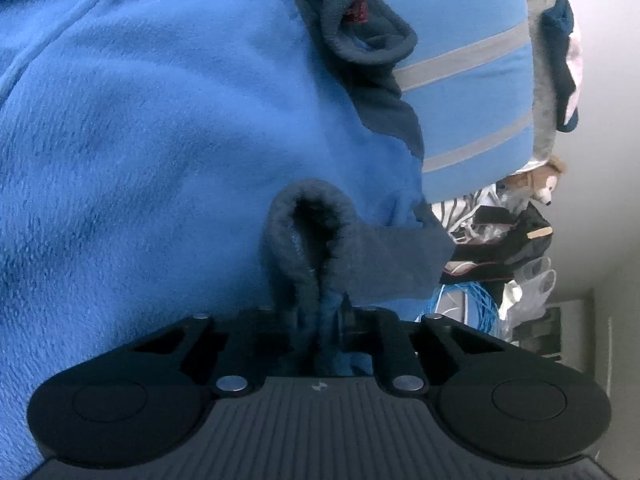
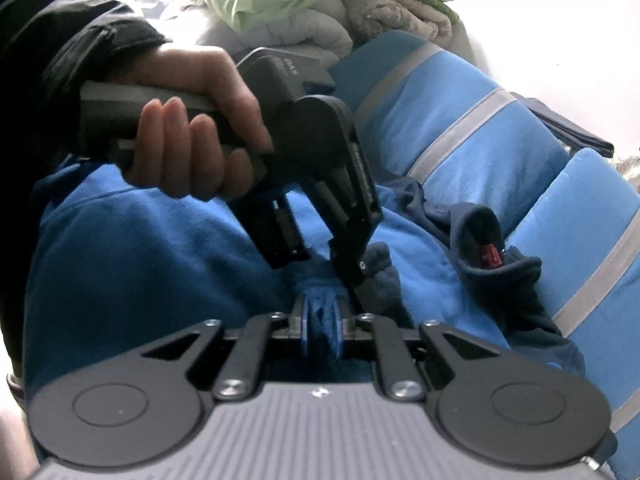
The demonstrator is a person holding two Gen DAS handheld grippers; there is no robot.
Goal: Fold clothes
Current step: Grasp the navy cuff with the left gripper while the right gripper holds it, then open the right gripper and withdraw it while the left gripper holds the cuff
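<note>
Left wrist view: taken from just behind left gripper [image 1: 326,312], aimed forward and down along fingers, very close to blue fleece garment [image 1: 160,140], which fills most of frame. Striped blue cushion [image 1: 472,92] and clutter seen at right edge.

Right wrist view: taken from behind right gripper [image 2: 322,322], also tilted down, pressed close to same fleece. Left gripper and hand [image 2: 192,128] holding it seen from side.

Shared by both views: fleece, its dark navy trim, striped cushion.
</note>
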